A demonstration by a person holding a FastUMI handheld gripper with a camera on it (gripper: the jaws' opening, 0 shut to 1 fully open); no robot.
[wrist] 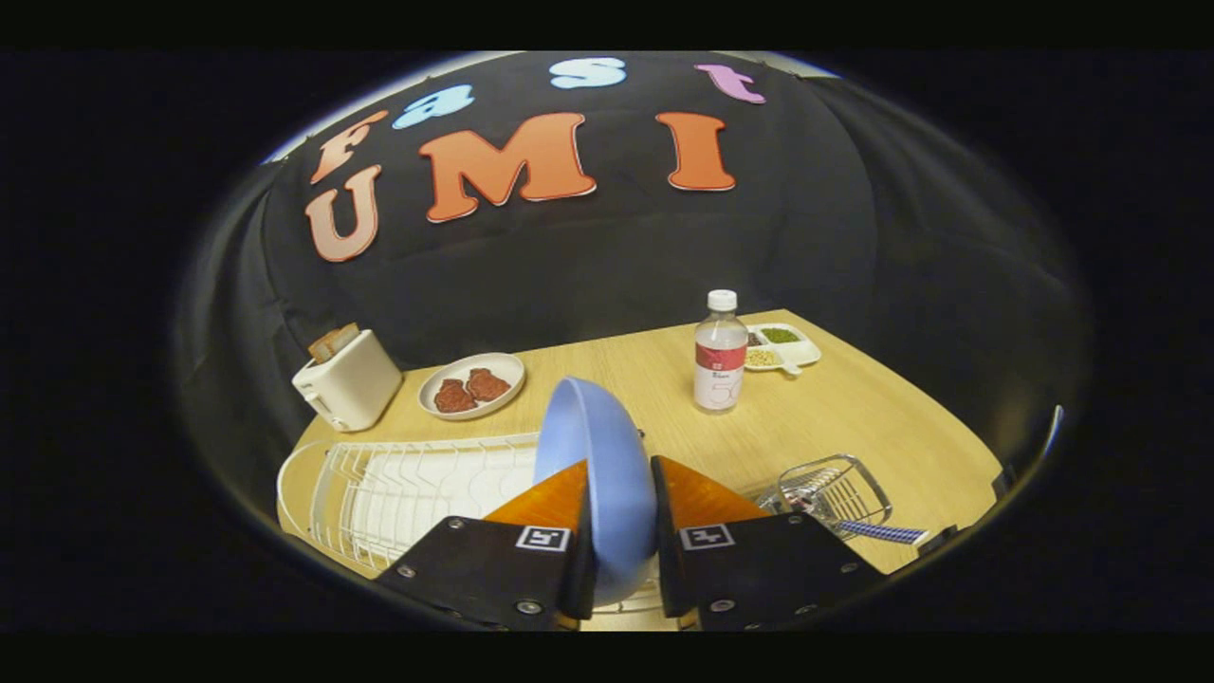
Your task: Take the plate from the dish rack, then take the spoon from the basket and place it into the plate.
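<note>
Between the gripper's (621, 560) fingers stands the blue plate (596, 474), pinched on edge above the dish rack (379, 493). Best lift it straight up, gently, clearing the wires before turning it flat.

Nothing readable is coming through here. The bottle (720, 356) is standing on the wooden table (854, 408), well beyond the fingers, and is showing a label (719, 364) with a red band, but the print on it is staying far too small to make out. Closer in, the gripper (616, 474) is carrying two square black-and-white marker tags, one on the left finger block (542, 538) and one on the right (707, 537); they are showing block patterns, not letters or numbers. Its fingers are pressing on the blue plate (593, 446) from both sides, and the plate is showing no writing.
</note>
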